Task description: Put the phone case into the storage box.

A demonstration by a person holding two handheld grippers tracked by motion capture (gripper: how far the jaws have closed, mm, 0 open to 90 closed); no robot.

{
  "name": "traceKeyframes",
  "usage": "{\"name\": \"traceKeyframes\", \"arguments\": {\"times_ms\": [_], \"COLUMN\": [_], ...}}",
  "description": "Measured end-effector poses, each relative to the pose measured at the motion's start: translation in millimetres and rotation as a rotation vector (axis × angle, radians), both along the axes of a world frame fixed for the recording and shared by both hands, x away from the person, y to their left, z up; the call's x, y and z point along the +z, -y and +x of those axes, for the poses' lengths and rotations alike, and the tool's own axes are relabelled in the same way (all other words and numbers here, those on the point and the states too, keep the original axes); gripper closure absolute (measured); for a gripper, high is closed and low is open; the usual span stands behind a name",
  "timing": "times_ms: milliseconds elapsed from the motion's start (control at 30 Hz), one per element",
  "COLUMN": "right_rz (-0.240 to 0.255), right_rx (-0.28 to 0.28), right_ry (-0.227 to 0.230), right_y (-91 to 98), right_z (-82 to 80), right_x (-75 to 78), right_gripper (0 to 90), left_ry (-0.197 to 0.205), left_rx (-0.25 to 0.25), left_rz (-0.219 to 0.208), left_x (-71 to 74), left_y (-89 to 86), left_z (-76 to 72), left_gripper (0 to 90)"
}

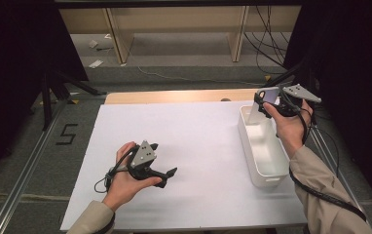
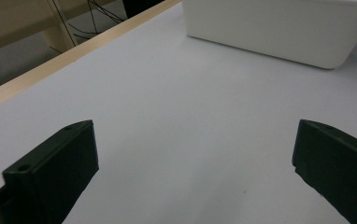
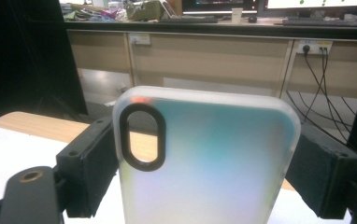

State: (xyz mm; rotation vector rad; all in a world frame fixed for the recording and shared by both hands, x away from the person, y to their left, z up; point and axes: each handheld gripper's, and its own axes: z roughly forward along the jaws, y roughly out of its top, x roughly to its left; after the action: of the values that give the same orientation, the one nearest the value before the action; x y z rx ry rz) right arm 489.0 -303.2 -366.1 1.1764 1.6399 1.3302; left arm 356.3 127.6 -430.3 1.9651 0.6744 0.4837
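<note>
A translucent phone case (image 3: pixel 204 158), frosted with a faint blue-green tint and a black-rimmed oval camera cut-out near one top corner, is clamped by its two long edges between the black jaws of the right tongs (image 3: pixel 204 172). In the high view the phone case (image 1: pixel 266 100) is held upright in the air above the far end of a long white bin (image 1: pixel 264 168), clear of the bin's rim, and the right tongs (image 1: pixel 269 105) sit in the person's raised right hand (image 1: pixel 291 124) at the far right of the desk (image 1: pixel 198 146). The bin stands lengthwise along the right side of the desk's white surface. Well apart from it, near the front left, the left tongs (image 1: pixel 164 176) rest low over the desk in the person's left hand (image 1: pixel 125 183), jaws spread wide with nothing between them; in the left gripper view the left tongs (image 2: pixel 193 158) frame bare white desk, with the bin's wall (image 2: pixel 279 32) farther off. A wooden edge runs along the far side of the desk.
</note>
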Motion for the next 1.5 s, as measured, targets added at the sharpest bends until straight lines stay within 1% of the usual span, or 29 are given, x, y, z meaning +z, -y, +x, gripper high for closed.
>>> {"name": "traceKeyframes", "arguments": {"times_ms": [500, 900, 1267, 1500], "right_rz": [-0.018, -0.02, -0.028, -0.029], "right_rx": [-0.012, -0.022, -0.019, -0.017], "right_ry": [-0.014, -0.033, -0.039, -0.051], "right_y": [-0.7, -2.2, -5.1, -8.2], "right_z": [7.8, 14.6, 18.7, 22.3], "right_x": [-2.8, -7.9, -8.8, -11.0], "right_gripper": [18.0, 18.0, 18.0, 18.0], "left_ry": [0.0, 0.002, 0.001, 0.002], "left_rx": [0.0, -0.001, 0.0, 0.0], "left_rz": [0.001, 0.0, 0.0, -0.001], "left_x": [0.0, 0.2, 0.1, 0.1], "left_y": [-0.1, -0.2, 0.3, 0.3], "left_z": [0.1, 0.3, 0.2, 0.3], "left_gripper": [0.0, 0.0, 0.0, 0.0]}}
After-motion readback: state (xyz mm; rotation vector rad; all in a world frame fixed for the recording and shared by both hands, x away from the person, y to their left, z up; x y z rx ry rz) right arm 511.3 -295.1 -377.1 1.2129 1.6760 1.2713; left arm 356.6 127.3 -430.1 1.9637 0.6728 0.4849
